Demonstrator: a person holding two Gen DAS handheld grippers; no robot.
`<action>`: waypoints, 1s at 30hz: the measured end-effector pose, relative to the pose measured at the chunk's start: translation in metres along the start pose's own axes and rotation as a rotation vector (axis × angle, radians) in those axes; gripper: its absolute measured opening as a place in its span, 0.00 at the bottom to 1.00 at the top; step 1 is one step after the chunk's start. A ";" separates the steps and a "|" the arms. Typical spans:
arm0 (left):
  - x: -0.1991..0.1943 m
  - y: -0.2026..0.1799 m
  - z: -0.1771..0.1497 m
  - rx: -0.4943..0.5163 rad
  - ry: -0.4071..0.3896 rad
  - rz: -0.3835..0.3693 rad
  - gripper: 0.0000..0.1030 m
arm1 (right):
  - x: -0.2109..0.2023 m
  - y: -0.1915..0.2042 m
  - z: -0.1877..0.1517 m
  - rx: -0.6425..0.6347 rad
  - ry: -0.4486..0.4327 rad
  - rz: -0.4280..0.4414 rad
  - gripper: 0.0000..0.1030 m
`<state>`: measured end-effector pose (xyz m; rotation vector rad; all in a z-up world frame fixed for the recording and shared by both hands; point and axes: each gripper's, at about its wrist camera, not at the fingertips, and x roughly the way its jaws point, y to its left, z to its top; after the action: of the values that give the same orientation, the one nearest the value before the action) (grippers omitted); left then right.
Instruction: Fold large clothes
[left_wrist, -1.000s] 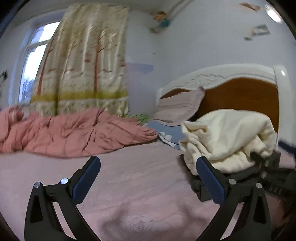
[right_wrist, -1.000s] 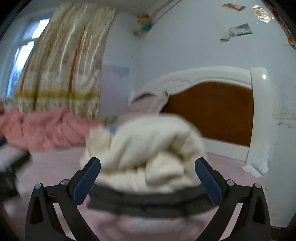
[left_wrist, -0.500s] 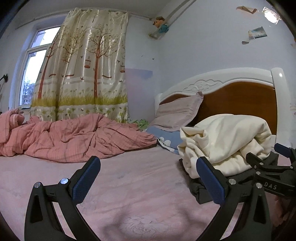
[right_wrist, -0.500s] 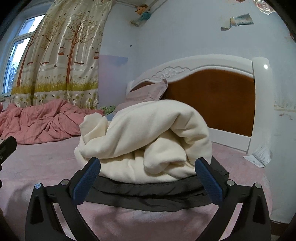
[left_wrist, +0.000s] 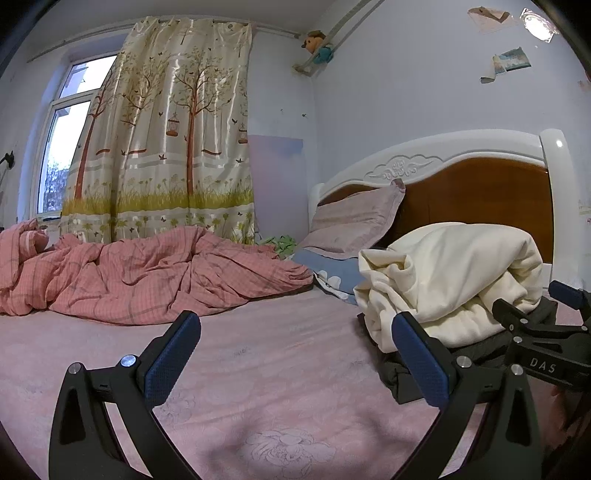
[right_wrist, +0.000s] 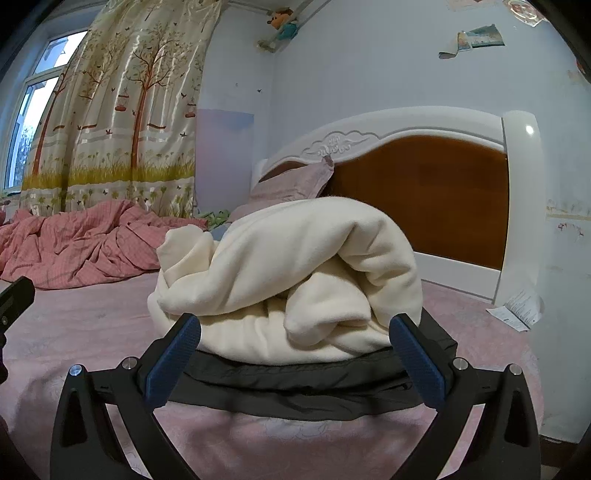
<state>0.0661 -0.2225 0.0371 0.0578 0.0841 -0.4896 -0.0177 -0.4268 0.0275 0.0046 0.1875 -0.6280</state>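
Note:
A cream fleece garment (right_wrist: 295, 280) lies bundled in a thick roll on top of a folded black garment (right_wrist: 303, 384), both on the pink bed sheet (right_wrist: 85, 325). My right gripper (right_wrist: 295, 365) stands open just in front of this stack, its blue pads to either side, holding nothing. In the left wrist view the same cream garment (left_wrist: 454, 280) and black garment (left_wrist: 402, 376) sit at the right. My left gripper (left_wrist: 295, 362) is open over bare sheet (left_wrist: 258, 369), left of the stack, and the right gripper (left_wrist: 546, 343) shows at the right edge.
A crumpled pink checked quilt (left_wrist: 140, 273) fills the far left of the bed. Pillows (left_wrist: 354, 221) lean against the wood-and-white headboard (left_wrist: 480, 192). A tree-print curtain (left_wrist: 166, 147) hangs beside a window. A paper slip (right_wrist: 521, 310) lies by the headboard post.
Both grippers have settled after a blurred motion. The right one has drawn a little nearer the stack. The garments have not moved and both grippers stay open.

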 end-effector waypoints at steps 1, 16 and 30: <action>-0.001 0.000 0.000 0.003 -0.001 0.002 1.00 | 0.000 0.001 0.000 -0.001 -0.001 0.000 1.00; -0.003 -0.001 0.000 0.008 -0.006 0.005 1.00 | -0.003 0.002 -0.002 -0.006 0.009 -0.001 1.00; -0.006 0.001 0.000 0.015 -0.002 0.003 1.00 | -0.003 0.002 -0.002 -0.007 0.006 -0.002 1.00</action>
<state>0.0608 -0.2189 0.0382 0.0723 0.0782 -0.4875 -0.0189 -0.4231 0.0262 -0.0001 0.1956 -0.6293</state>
